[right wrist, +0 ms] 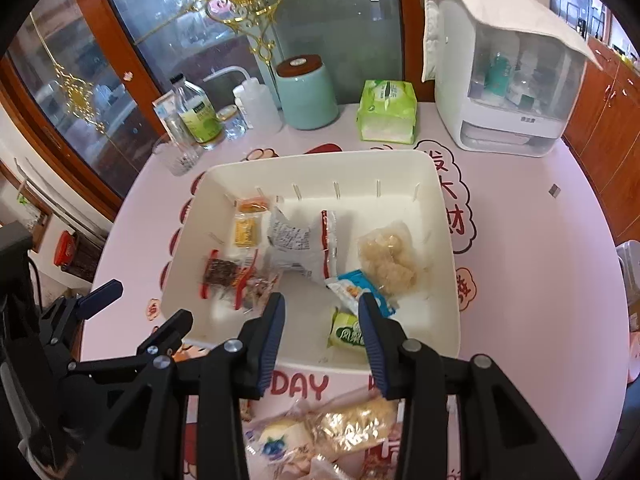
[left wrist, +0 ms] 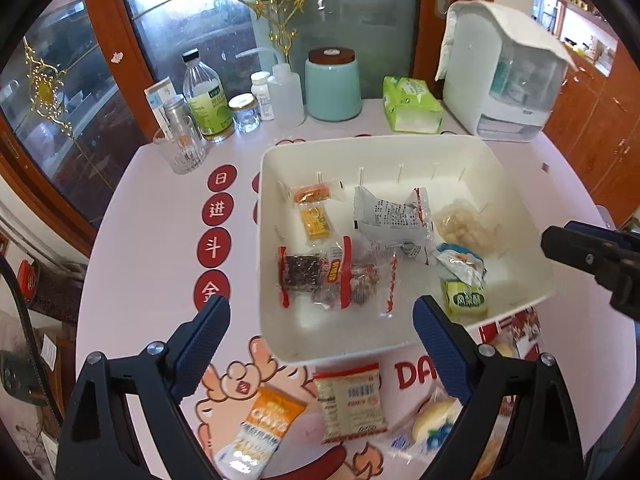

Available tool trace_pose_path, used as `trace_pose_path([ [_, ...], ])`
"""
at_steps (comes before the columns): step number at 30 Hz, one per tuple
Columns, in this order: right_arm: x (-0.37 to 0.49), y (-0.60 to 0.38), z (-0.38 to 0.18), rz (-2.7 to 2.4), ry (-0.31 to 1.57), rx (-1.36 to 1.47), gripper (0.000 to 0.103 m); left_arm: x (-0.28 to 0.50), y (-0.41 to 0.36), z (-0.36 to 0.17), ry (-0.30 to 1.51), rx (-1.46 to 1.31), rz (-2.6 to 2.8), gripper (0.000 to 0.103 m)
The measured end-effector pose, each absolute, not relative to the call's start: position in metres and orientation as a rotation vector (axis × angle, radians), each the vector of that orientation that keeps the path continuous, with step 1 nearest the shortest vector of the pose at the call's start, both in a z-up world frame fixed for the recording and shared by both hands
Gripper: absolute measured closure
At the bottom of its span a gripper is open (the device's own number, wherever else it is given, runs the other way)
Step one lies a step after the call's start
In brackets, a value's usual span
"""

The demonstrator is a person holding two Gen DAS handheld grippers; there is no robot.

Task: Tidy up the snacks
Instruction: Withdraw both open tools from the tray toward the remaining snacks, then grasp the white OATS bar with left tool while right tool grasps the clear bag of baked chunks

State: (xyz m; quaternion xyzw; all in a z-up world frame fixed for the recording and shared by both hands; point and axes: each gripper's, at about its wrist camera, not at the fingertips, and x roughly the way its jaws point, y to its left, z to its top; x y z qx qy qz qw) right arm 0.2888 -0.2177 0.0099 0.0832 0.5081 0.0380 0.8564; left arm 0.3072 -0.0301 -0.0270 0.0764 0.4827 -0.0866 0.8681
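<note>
A white bin [left wrist: 400, 148] on the pink table holds several snack packets: a green one [left wrist: 466, 300], a blue one [left wrist: 460, 260], a crumpled white wrapper [left wrist: 392, 216], a pale puffed-snack bag [left wrist: 464, 224] and a dark bar [left wrist: 300, 274]. My left gripper [left wrist: 322, 308] is wide open over the bin's near edge with nothing between its fingers. In front of the bin lie an orange sachet [left wrist: 264, 424], a beige packet [left wrist: 350, 400] and a blueberry cake packet [left wrist: 432, 420]. My right gripper [right wrist: 323, 300] hovers partly open over the bin's near side, holding nothing, with the green packet [right wrist: 346, 334] below it.
Along the back stand a teal jar [left wrist: 334, 84], a green tissue pack [left wrist: 410, 104], a white cloth-covered appliance [left wrist: 504, 76], several bottles and a drinking glass [left wrist: 182, 150]. Glass cabinet doors rise behind the table. The table's edge curves round at left and right.
</note>
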Motion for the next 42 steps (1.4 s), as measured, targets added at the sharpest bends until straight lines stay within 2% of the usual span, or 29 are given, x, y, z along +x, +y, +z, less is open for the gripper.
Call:
trace_pose_path([
  [11, 0.223, -0.205, 0.04, 0.052, 0.993, 0.162, 0.064, 0.266, 0.044, 0.002, 0.951, 0.136, -0.221, 0.011],
  [23, 0.155, -0.19, 0.006, -0.014, 1.047, 0.148, 0.055, 0.234, 0.093, -0.061, 1.062, 0.168, -0.232, 0.011],
  [27, 0.136, -0.189, -0.021, -0.065, 1.1, 0.174, 0.047, 0.229, 0.098, -0.091, 1.12, 0.177, -0.244, 0.011],
  [29, 0.127, -0.189, -0.035, -0.11, 1.12, 0.178, 0.037, 0.225, 0.099, -0.107, 1.146, 0.183, -0.251, 0.011],
  [34, 0.109, -0.189, -0.071, -0.216, 1.154, 0.224, 0.023, 0.223, 0.093, -0.135, 1.189, 0.215, -0.269, 0.011],
  [42, 0.113, -0.186, -0.114, -0.359, 1.21, 0.271, 0.015, 0.224, 0.084, -0.158, 1.22, 0.247, -0.301, 0.011],
])
